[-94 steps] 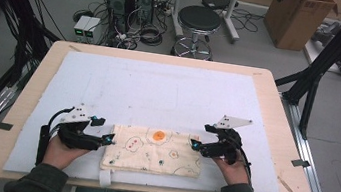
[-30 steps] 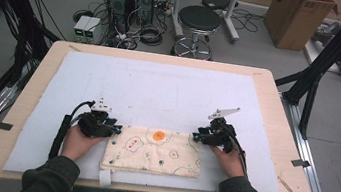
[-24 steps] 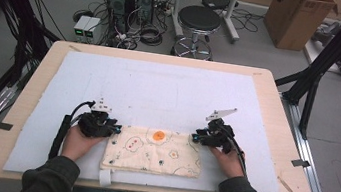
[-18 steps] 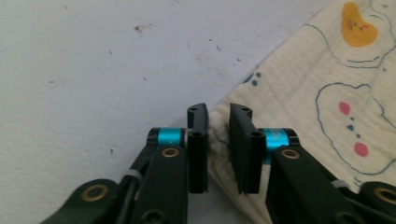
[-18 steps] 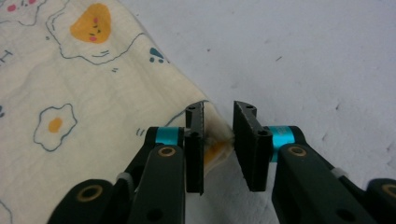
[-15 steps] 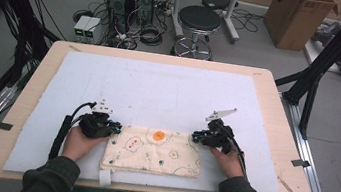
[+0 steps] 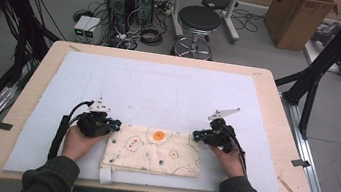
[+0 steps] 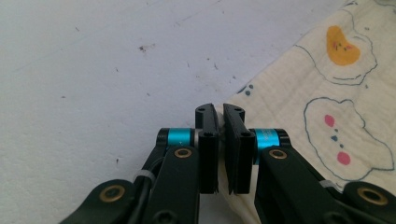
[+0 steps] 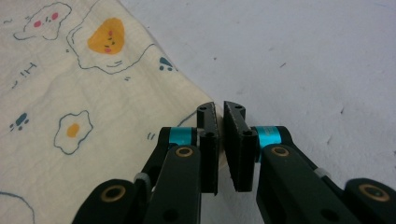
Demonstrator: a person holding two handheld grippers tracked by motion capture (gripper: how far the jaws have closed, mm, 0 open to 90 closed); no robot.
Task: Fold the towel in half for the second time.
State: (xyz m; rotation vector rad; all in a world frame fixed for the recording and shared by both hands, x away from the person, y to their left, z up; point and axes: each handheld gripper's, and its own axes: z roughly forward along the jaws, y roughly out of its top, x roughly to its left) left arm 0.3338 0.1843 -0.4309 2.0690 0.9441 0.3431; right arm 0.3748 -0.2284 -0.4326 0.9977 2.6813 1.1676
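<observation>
White foam mat (image 7: pixel 160 84), quilted cloth (image 7: pixel 153 150)

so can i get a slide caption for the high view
Left gripper and right gripper pinch the far corners of a folded printed cloth on a white mat.

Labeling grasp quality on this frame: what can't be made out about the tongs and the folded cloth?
- Left tongs, left gripper view: the cloth edge passes behind the closed jaws, so how much fabric is pinched is hidden.
- Right tongs, right gripper view: same, the jaws cover the cloth corner.
- High view: both tongs are too small to judge any gap.
- High view: the white tab at the cloth's near edge is too small to identify.
</observation>
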